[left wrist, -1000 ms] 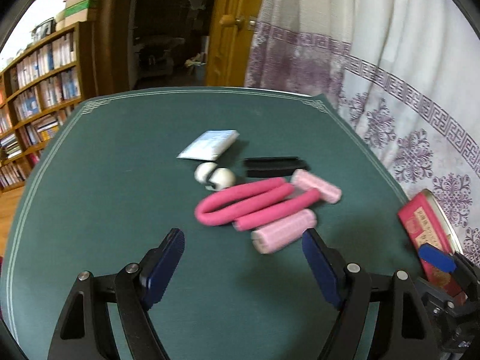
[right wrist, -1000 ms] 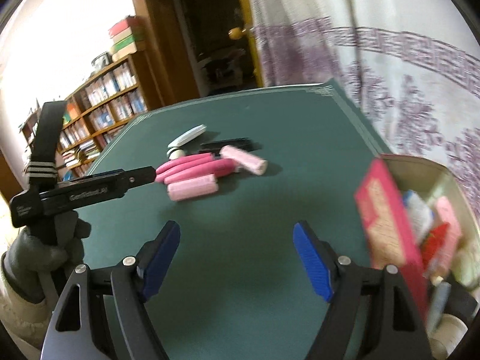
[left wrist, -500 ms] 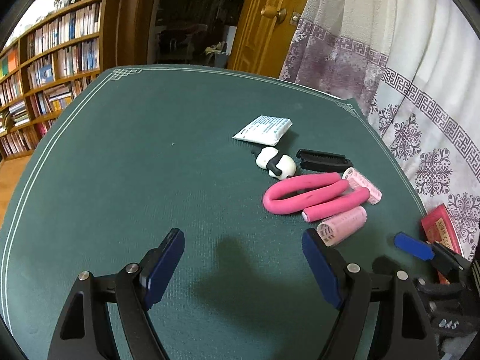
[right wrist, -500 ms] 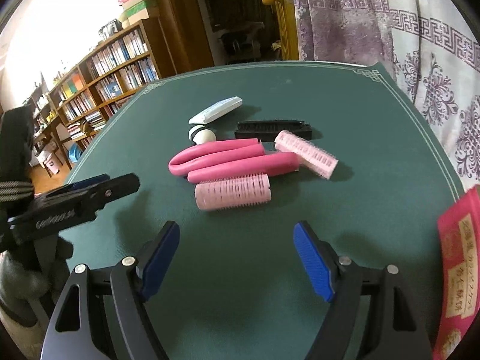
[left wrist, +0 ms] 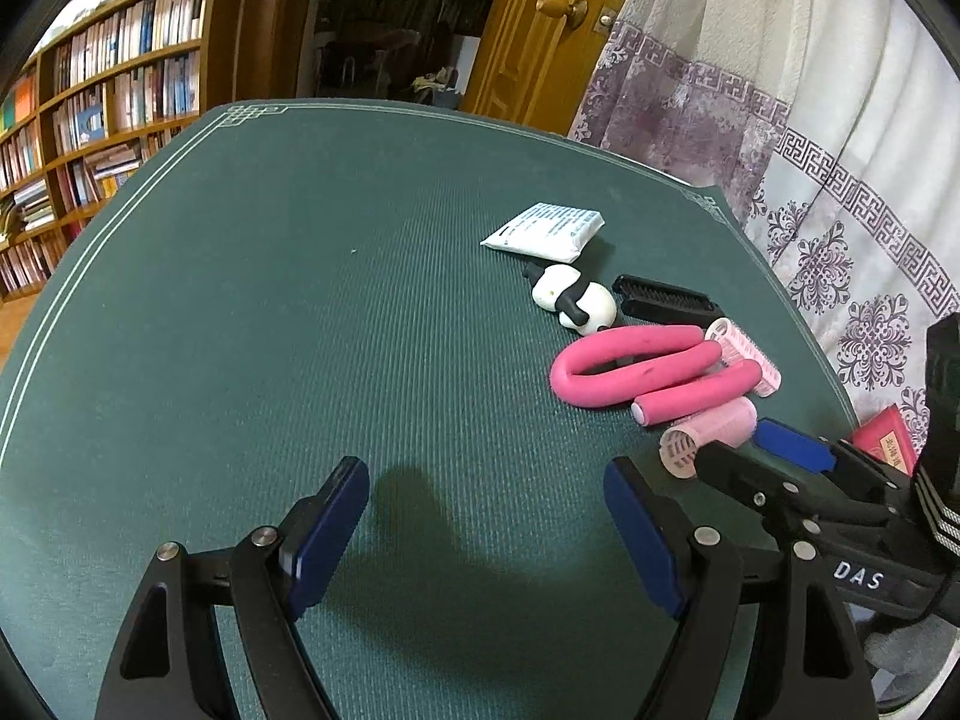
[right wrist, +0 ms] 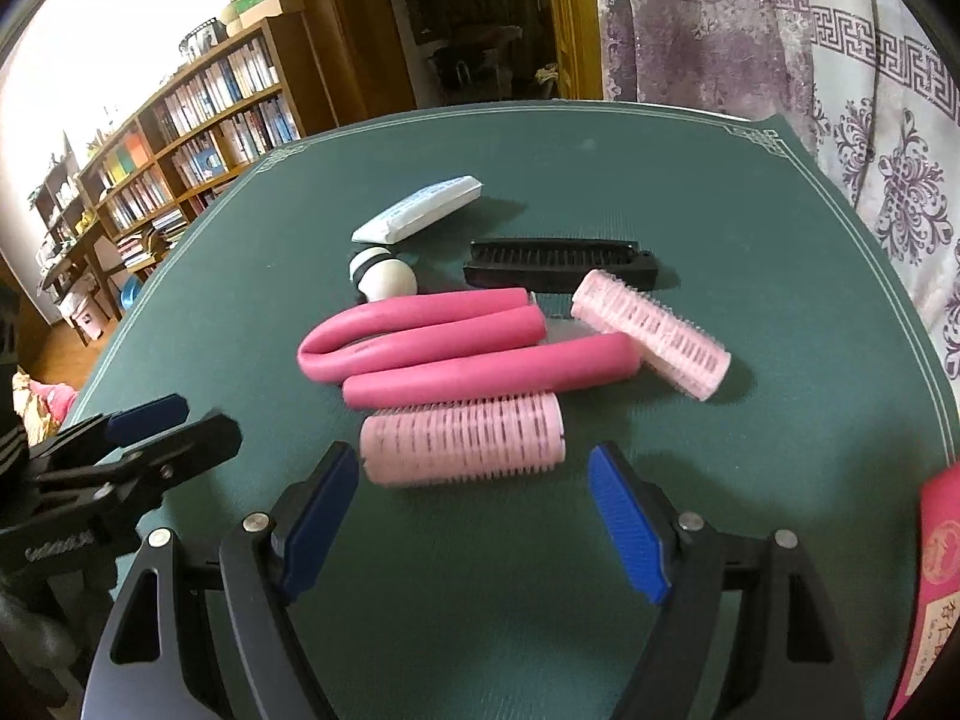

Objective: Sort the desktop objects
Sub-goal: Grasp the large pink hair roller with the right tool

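Observation:
On the green table mat (right wrist: pixel 750 192) lies a cluster: a pale pink hair roller (right wrist: pixel 465 439) nearest me, a bent pink foam roller (right wrist: pixel 420 330), a straight pink foam stick (right wrist: pixel 492 373), a second pale roller (right wrist: pixel 651 333), a black comb (right wrist: pixel 558 264), a black-and-white panda figure (right wrist: pixel 384 279) and a white packet (right wrist: pixel 420 209). My right gripper (right wrist: pixel 474 516) is open, just short of the near roller. My left gripper (left wrist: pixel 486 531) is open and empty over bare mat, left of the cluster (left wrist: pixel 654 372).
A red tin lid (right wrist: pixel 936 576) stands at the right edge of the right wrist view. A patterned curtain (left wrist: pixel 840 192) hangs beyond the table's right side. Bookshelves (left wrist: pixel 90 96) and a wooden door (left wrist: pixel 540 18) lie behind.
The right gripper has moved in toward the cluster, so the near pale roller now sits just ahead of its open fingers. The left gripper has swung left, away from the objects.

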Tool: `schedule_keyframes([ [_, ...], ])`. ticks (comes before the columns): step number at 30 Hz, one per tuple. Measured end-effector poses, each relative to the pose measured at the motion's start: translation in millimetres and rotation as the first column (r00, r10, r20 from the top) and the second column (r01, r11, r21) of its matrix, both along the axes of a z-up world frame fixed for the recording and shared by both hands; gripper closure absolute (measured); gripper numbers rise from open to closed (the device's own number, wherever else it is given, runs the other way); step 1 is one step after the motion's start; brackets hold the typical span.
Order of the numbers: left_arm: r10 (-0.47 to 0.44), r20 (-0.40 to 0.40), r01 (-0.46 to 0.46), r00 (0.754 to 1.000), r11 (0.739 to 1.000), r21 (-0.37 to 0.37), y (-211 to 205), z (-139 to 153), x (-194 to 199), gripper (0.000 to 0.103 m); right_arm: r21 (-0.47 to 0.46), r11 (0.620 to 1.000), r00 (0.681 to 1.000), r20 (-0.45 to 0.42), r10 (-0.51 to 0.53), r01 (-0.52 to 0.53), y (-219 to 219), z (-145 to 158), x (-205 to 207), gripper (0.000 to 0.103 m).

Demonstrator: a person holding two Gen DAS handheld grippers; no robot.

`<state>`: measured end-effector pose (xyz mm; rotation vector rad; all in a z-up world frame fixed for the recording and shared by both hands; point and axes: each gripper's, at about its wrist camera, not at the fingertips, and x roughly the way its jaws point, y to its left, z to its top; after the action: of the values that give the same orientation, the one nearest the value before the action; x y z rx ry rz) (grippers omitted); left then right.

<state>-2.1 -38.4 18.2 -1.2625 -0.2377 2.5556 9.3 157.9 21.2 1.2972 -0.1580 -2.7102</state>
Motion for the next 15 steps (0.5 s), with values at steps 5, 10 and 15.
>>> schedule_keyframes([
  [5, -0.002, 0.012, 0.002, 1.000, 1.000, -0.005, 1.0, -3.9, -2.9, 0.021, -0.012, 1.000, 1.000, 0.004, 0.010, -0.010, -2.1, -3.8, -6.0, 0.021],
  [10, -0.002, 0.011, 0.003, 1.000, 1.000, -0.016, 3.4, -3.0, -3.7, 0.021, -0.020, 0.999, 0.999, 0.009, 0.034, -0.034, -8.1, -8.6, -11.0, 0.021],
  [15, -0.007, 0.011, 0.008, 1.000, 1.000, -0.028, 7.6, -1.8, -3.5, 0.021, -0.006, 0.998, 0.998, -0.003, 0.064, -0.064, -11.4, -6.4, -4.1, 0.035],
])
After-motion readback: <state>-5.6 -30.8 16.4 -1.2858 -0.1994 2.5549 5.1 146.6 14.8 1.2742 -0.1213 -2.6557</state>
